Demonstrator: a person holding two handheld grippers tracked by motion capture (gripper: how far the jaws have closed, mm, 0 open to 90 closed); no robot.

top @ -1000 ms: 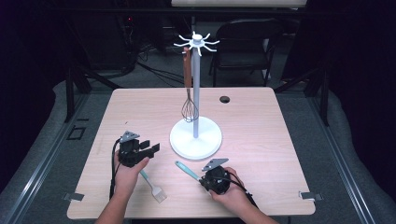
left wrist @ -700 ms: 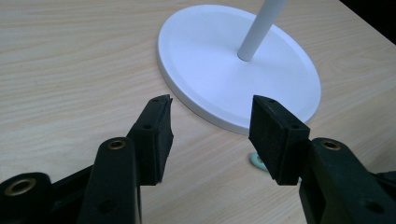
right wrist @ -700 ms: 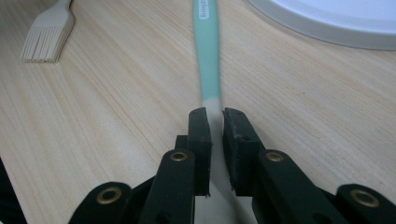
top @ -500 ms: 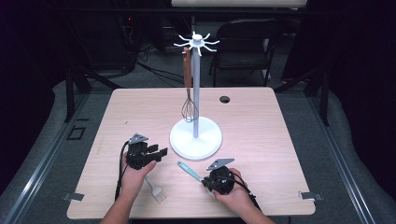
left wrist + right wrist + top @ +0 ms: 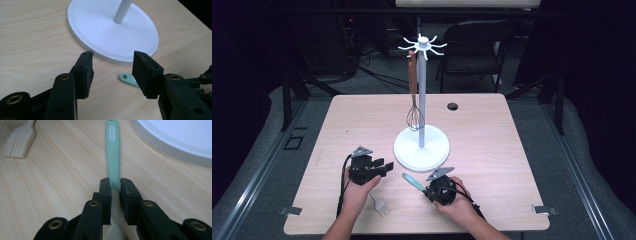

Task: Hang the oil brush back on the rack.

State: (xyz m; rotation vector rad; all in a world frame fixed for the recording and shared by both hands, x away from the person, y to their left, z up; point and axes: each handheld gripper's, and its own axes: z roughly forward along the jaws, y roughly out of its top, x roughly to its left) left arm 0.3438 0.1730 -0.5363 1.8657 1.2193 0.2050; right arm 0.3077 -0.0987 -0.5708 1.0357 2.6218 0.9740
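A pale wood worktop stands in a dark room, with a black chair and cables on the floor beyond its far edge. At its centre rises a white utensil stand, a wire whisk hanging from one hook. At about seven o'clock from the stand's base, the left claw hovers with its jaws apart and nothing between them; they have just been closing slightly. At about six o'clock, the right claw is clamped on a mint-handled spatula lying on the wood, its grip easing a little. The right gripper view shows the handle running straight out from between the pads, and a pale basting brush at ten o'clock. The left gripper view catches the handle's tip just clear of the stand's rim. The worktop's right half and far corners lie open.
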